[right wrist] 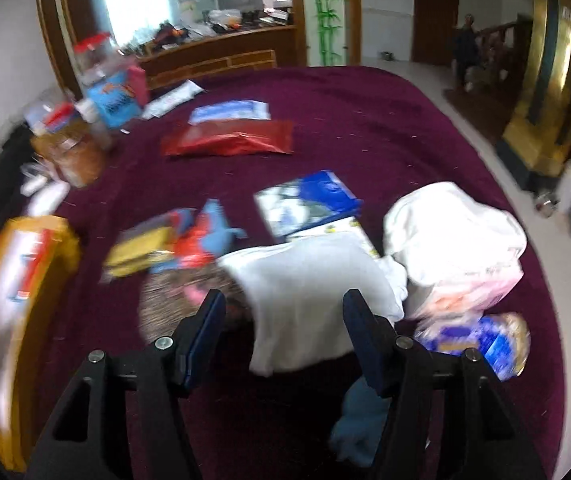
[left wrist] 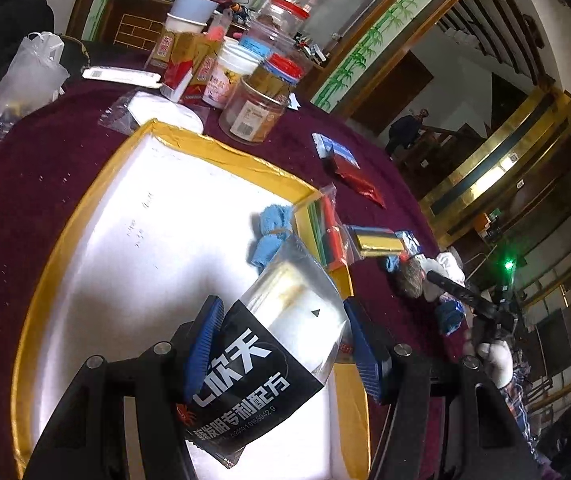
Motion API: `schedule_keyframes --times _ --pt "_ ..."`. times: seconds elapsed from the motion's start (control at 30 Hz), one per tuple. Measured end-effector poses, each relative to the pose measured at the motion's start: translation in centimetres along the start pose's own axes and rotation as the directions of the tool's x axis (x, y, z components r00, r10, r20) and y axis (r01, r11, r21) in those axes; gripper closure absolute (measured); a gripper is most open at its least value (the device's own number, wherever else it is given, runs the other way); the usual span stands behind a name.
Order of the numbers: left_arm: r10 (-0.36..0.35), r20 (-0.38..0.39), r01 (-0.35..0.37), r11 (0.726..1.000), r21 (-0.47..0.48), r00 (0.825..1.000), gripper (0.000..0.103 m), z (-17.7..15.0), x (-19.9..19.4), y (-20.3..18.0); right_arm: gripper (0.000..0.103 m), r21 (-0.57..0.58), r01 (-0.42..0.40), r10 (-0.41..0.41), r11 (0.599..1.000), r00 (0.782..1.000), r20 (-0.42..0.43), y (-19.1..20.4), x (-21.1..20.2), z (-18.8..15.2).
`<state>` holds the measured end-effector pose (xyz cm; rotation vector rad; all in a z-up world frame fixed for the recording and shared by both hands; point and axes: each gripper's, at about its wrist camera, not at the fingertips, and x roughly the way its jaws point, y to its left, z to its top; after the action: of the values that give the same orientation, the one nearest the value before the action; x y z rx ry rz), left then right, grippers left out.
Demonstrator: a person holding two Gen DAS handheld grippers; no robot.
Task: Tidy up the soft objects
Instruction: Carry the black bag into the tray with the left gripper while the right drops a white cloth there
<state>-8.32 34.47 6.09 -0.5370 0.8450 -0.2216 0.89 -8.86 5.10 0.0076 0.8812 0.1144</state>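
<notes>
Packet [left wrist: 281, 344] sitting clamped between left gripper [left wrist: 281, 344] fingers over the gold-rimmed box [left wrist: 221, 148], likely for dropping inside beside the blue cloth [left wrist: 271, 232], while right gripper [right wrist: 283, 336], jaws apart, is hovering at the white cloth [right wrist: 309, 292].

Left wrist view: tilted, close above the gold-rimmed box [left wrist: 85, 216], facing across the maroon table [left wrist: 45, 168] toward jars and a stairway. Right wrist view: low over the same table [right wrist: 365, 120], blurred, facing the doorway. Shared by the 2: red packet [left wrist: 359, 178] [right wrist: 229, 140], white cloth [left wrist: 449, 262] [right wrist: 309, 292].
</notes>
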Motion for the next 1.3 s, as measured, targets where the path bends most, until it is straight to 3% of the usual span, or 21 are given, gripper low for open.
schedule_keyframes --times 0.07,0.1,0.17,0.2,0.3,0.37,0.47,0.6,0.73,0.8,1.03,1.13,1.3 --pt "0.011 0.003 -0.011 1.000 -0.010 1.000 0.039 0.3 0.1 0.3 0.044 -0.051 0.078 -0.078 0.996 0.997 -0.002 0.2 1.3 0.0" --pt "0.013 0.003 -0.013 1.000 -0.016 1.000 0.039 0.3 0.1 0.4 0.050 -0.066 0.092 -0.092 0.994 0.996 -0.006 0.1 1.8 0.0" --pt "0.016 0.000 -0.016 1.000 -0.027 1.000 0.039 0.3 0.1 0.5 0.088 -0.091 0.130 -0.129 0.987 0.992 0.017 -0.2 2.1 -0.1" --pt "0.015 -0.001 -0.015 1.000 -0.027 1.000 0.039 0.2 0.1 0.6 0.095 -0.084 0.147 -0.146 0.986 0.989 0.024 -0.5 2.0 0.0" --pt "0.020 0.001 -0.020 0.999 -0.029 1.000 0.039 0.2 0.1 0.6 0.096 0.043 0.024 -0.025 0.999 0.999 0.021 -3.5 0.9 0.5" --pt "0.022 0.005 -0.022 0.999 -0.038 1.000 0.039 0.2 0.0 0.8 0.097 0.078 0.022 -0.026 0.997 0.998 0.053 -4.8 -0.1 0.6" --pt "0.029 0.008 -0.029 0.999 -0.042 1.000 0.039 0.5 0.1 0.8 0.097 0.145 -0.071 0.056 0.987 0.993 0.103 -6.2 -2.3 0.5" --pt "0.042 -0.009 -0.042 0.996 -0.075 0.999 0.039 1.7 1.1 1.5 0.097 0.110 -0.187 0.169 0.976 0.973 0.160 -4.2 -5.9 0.9" --pt "0.108 -0.012 -0.109 0.991 -0.083 0.994 0.038 3.4 2.6 2.2 0.096 0.015 -0.319 0.313 0.948 0.938 0.148 1.3 -7.8 1.4" --pt "0.159 -0.002 -0.159 0.983 -0.092 0.987 0.038 4.8 3.6 2.9 0.096 -0.021 -0.376 0.376 0.926 0.919 0.117 4.3 -7.7 1.4" --pt "0.224 0.015 -0.219 0.962 -0.163 0.975 0.034 7.9 6.8 5.0 0.096 -0.076 -0.553 0.553 0.830 0.833 -0.032 15.1 -5.3 1.0" --pt "0.219 0.033 -0.207 0.954 -0.217 0.975 0.031 8.3 7.1 5.4 0.096 -0.069 -0.609 0.603 0.790 0.792 -0.095 19.1 -3.8 1.1" --pt "0.117 0.028 -0.105 0.952 -0.287 0.993 0.026 8.3 5.8 6.1 0.096 -0.033 -0.658 0.641 0.752 0.742 -0.195 23.8 -0.6 1.4"
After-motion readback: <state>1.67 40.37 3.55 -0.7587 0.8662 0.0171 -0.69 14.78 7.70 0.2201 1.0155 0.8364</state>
